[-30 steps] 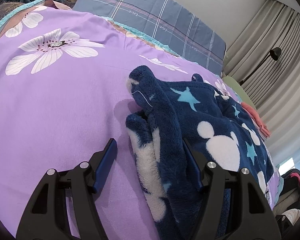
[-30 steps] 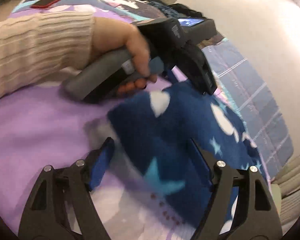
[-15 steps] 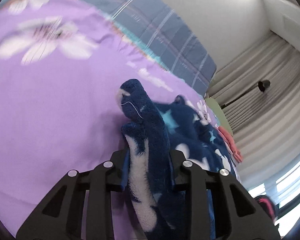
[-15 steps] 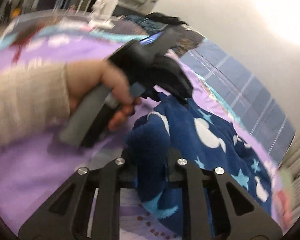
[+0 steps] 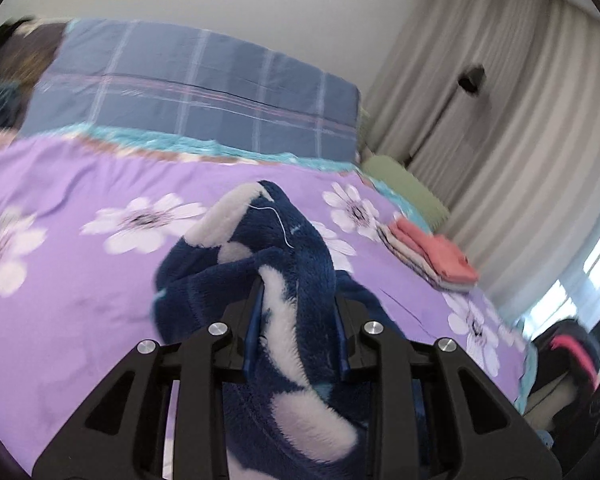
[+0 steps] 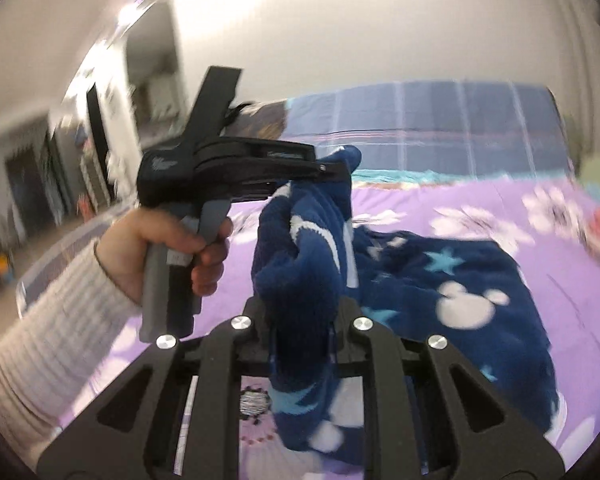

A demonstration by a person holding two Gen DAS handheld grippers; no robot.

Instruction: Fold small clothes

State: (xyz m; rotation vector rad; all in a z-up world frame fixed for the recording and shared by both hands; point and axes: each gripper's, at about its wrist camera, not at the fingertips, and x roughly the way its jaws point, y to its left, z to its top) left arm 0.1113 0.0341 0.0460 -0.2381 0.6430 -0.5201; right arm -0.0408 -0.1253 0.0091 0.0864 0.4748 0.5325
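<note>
Navy fleece (image 5: 296,280) bunches between our left gripper's (image 5: 298,332) fingers, pinched tight and raised above the purple bed (image 5: 80,280). Our right gripper (image 6: 302,332) clamps another fold of it, while the rest lies spread on the bed beside folded clothes (image 5: 432,256).

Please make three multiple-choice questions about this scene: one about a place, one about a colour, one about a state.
1. Where does the folded pink stack lie?
A. on the purple bedspread
B. on the floor
C. on the checked pillow

2. What is the main colour of the fleece garment?
A. red
B. dark blue
C. green

3. How is the left gripper?
A. open, empty
B. shut on the garment
C. out of view

Answers: 1 A, it rests near the bed's far edge; 2 B, navy with white shapes; 3 B, fabric is pinched between the fingers.
</note>
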